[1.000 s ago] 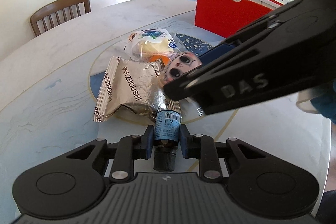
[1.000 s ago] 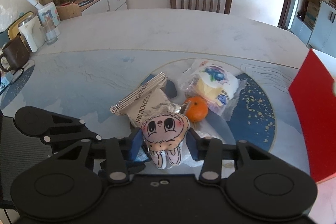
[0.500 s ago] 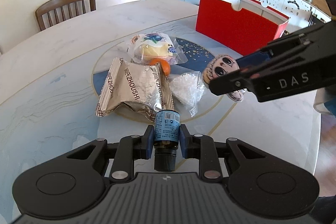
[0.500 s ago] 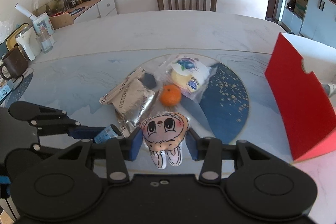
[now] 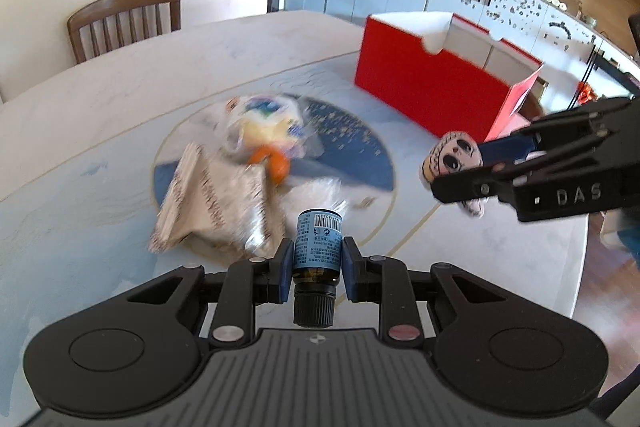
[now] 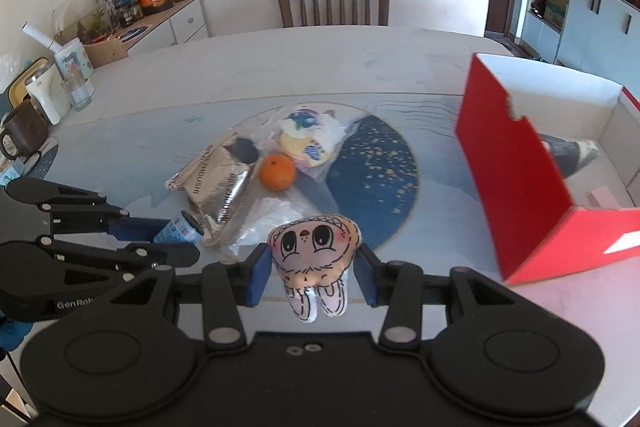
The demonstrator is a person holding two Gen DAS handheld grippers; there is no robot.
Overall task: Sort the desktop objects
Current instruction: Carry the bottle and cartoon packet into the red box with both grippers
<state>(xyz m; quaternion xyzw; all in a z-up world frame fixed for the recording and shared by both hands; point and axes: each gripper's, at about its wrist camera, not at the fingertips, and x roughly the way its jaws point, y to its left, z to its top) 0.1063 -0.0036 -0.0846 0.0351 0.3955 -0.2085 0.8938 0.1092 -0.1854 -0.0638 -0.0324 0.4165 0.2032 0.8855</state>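
Observation:
My left gripper [image 5: 316, 265] is shut on a small brown bottle with a blue label [image 5: 318, 247], held above the table; it also shows in the right wrist view [image 6: 178, 229]. My right gripper [image 6: 314, 267] is shut on a small plush doll with a drawn face [image 6: 314, 247], also seen in the left wrist view [image 5: 454, 157], held in the air between the pile and the red box [image 6: 516, 163]. On the blue round mat [image 6: 376, 163] lie a silver snack bag [image 6: 218, 187], an orange [image 6: 277, 171], a wrapped pastry [image 6: 308, 135] and a clear plastic packet [image 6: 268, 217].
The red box [image 5: 428, 83] is open at the table's right side and holds a dark item [image 6: 568, 151]. A wooden chair [image 6: 334, 1] stands at the far edge. Mugs and a glass [image 6: 76, 91] stand at the far left. The table edge [image 5: 576, 267] is close on the right.
Both grippers have lifted and moved right, toward the red box, each still holding its object. The doll is now clear of the pile and nearer the box.

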